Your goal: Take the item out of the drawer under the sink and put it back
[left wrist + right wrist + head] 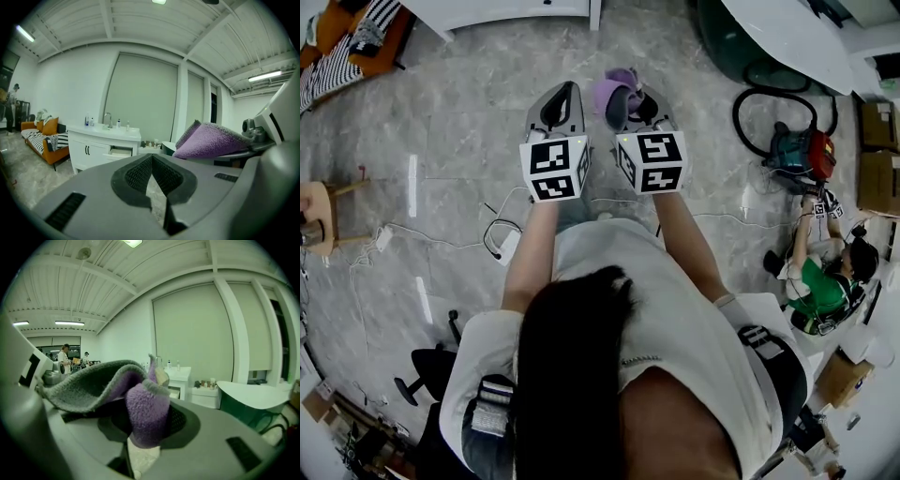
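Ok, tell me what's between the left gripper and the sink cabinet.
Only bare floor. The head view shows nothing lying between the left gripper and the cabinet.

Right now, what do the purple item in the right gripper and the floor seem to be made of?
Purple item: soft fleece or terry cloth, matte. Its fuzzy nap and limp folds between the right gripper jaws say fabric.
Floor: probably polished stone or marble-look tile. It shows grey veining and glossy streaks of reflected light, but I cannot tell which.
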